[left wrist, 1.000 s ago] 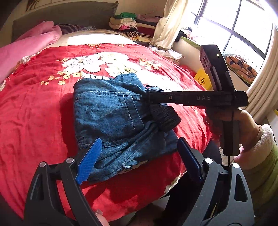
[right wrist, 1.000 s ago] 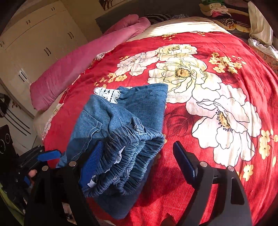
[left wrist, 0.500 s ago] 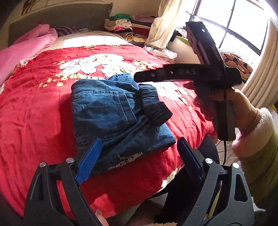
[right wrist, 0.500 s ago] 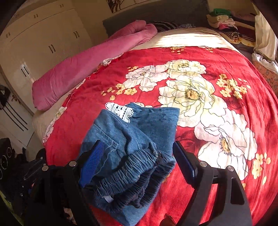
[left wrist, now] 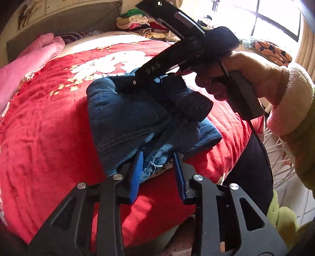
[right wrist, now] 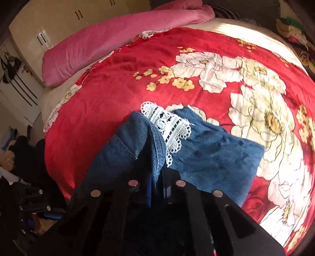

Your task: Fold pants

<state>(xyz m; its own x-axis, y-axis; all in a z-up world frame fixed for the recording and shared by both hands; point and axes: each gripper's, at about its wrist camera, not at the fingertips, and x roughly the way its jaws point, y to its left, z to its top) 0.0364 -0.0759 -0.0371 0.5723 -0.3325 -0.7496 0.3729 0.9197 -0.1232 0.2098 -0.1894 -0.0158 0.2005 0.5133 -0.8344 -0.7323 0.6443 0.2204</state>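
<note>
Left wrist view: a pink quilt (left wrist: 29,65) is bunched at the far left of the bed, and the red floral blanket (left wrist: 45,126) spreads toward me from it. On the blanket, near the bed's near edge, lie the folded denim pants (left wrist: 126,116). Their frayed near edge runs straight in between the blue pads of my left gripper (left wrist: 157,167), whose jaws have just been closing and now pinch that bunched hem. Farther right, my right hand (left wrist: 254,76), in a fleecy cuff, tilts the right gripper (left wrist: 135,86) down onto the far side of the pants, beside the dark gathered waistband (left wrist: 191,102). Stacked clothes (left wrist: 133,19) sit at the head of the bed and a bright window (left wrist: 275,17) fills the right corner.

Right wrist view: pale wardrobe doors (right wrist: 59,25) stand at left behind the pink quilt (right wrist: 118,39). At centre, the pants (right wrist: 212,155) rise in a fold directly into my right gripper (right wrist: 157,185); its jaws have just been closing and are now all but together on a ridge of denim, with a strip of white lace trim (right wrist: 167,126) showing just beyond the fingertips. To the right, large white blossoms cover the blanket (right wrist: 118,88).
</note>
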